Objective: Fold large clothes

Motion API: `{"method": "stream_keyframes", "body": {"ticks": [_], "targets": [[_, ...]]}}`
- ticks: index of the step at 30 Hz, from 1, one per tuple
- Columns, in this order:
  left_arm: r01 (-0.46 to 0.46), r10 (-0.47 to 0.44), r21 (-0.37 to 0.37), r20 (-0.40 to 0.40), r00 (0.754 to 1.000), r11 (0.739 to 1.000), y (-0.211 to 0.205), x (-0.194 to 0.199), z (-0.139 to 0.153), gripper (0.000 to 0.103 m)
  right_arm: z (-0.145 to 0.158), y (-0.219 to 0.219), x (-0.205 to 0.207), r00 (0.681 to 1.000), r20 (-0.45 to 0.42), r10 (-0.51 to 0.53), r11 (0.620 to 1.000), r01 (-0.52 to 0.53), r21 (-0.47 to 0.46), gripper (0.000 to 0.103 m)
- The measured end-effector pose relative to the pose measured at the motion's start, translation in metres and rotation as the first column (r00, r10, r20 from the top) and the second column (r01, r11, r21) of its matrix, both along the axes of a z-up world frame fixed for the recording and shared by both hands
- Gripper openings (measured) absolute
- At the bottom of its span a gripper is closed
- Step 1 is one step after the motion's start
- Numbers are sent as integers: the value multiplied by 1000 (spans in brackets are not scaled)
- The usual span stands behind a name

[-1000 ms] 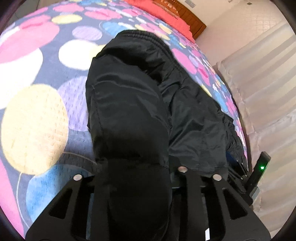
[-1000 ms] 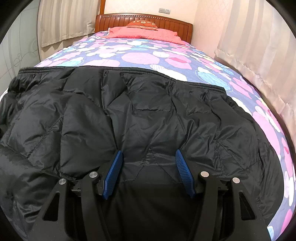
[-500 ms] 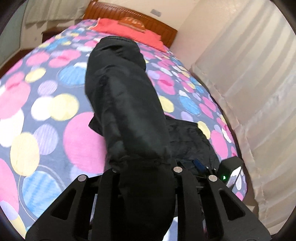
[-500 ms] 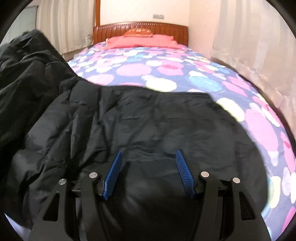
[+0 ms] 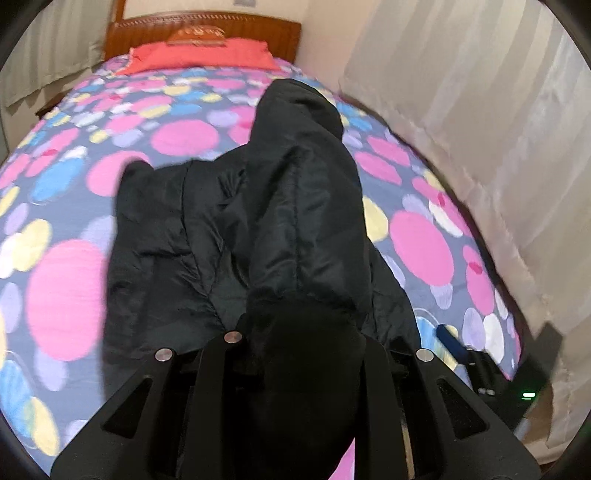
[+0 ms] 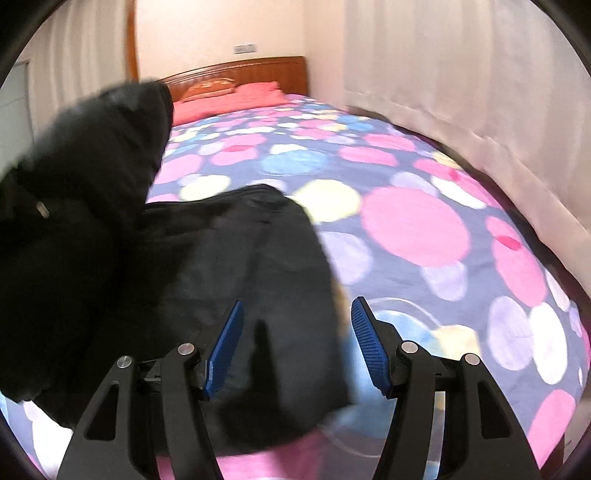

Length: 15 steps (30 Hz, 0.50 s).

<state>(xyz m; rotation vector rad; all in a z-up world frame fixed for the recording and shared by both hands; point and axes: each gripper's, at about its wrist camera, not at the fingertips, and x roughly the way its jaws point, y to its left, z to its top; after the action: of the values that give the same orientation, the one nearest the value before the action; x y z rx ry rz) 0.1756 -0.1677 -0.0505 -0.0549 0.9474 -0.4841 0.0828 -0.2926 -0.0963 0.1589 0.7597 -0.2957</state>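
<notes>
Here the black down jacket [image 5: 229,240] lies on the bed [image 5: 62,291], over the dotted bedspread [image 6: 413,221], toward the foot end and nearer the side that runs along the curtain [image 5: 461,110]. The left hand-held gripper [image 5: 306,354] is clamped on a thick bunch of the jacket; the fabric swells out between its black fingers and rises in front of the lens as a tall lifted fold [image 5: 306,192], which hides the middle of the bed behind it. The rest of the jacket spreads flat to the left of that fold, its edge crumpled on a pink dot. The right hand-held gripper [image 6: 297,343] stands open, its blue pads [image 6: 369,350] well apart, with a flat part of the jacket [image 6: 258,266] lying between and below them; whether the pads touch the cloth cannot be told, since the picture is blurred. In the right wrist view the raised bulk of the jacket fills the left side and blocks that edge of the bed. At the head end sit a red pillow [image 5: 201,55] and the wooden headboard [image 5: 203,26]. The curtain hangs close along one long edge of the bed. Bare bedspread stretches from the jacket up to the pillow.
</notes>
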Motion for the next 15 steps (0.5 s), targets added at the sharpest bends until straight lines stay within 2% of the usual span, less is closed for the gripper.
{"method": "stream_keyframes", "body": {"ticks": [3,7,15], "targets": [[1,-1,9,-27,1000,1000,-23,2,-25,19,-4,-20,-9,999,-11,-39,999,39,25,60],[0,1,25,-14,1000,1000,-41,2,-47,19,-10,-35,-12,997,-27,-67,997,68,38,60],[0,0,36,-4,1000,999,-40,-3,-42,21,-13,-40,-19,997,-32,-73,996,74,44,60]]}}
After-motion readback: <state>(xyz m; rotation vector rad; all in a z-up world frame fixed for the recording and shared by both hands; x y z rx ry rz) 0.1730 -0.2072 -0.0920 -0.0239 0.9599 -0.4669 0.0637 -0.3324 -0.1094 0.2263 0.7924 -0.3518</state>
